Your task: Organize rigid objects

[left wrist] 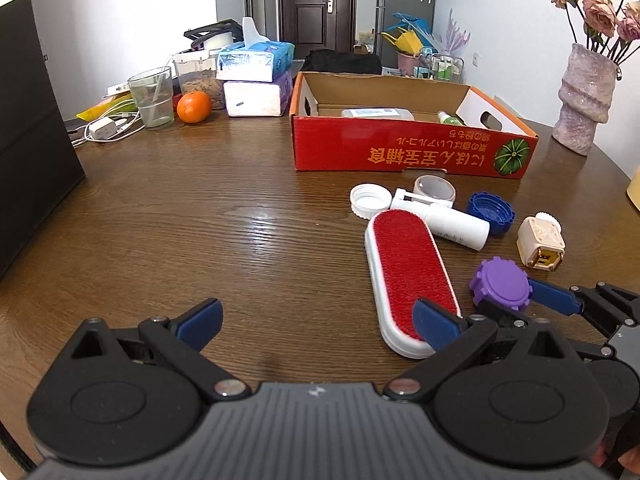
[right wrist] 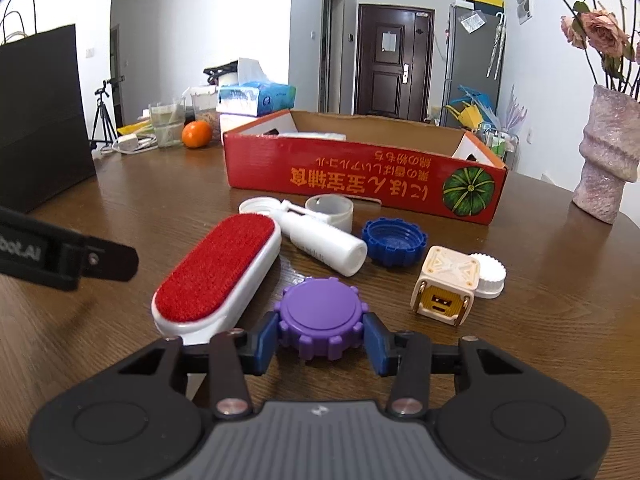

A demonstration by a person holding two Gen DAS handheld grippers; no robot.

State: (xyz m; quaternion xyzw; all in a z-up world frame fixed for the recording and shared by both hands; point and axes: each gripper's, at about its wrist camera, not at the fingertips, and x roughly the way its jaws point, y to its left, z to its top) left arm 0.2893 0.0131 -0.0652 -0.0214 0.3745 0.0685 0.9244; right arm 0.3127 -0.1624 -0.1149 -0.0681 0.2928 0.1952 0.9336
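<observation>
Right gripper: blue fingers clamped on either side of the purple cap, near edge of the clutter.
Left gripper: fingers apart over bare bench; right finger overlaps the near end of the lint brush.
Purple cap: flat on the bench, just right of the lint brush.
White bottle: lying on its side beyond the cap, beside the blue cap.
Cube toy: right of the purple cap, touching a white cap.
Red box: open, at the far side, a white pack inside.
Vase: far right.
</observation>
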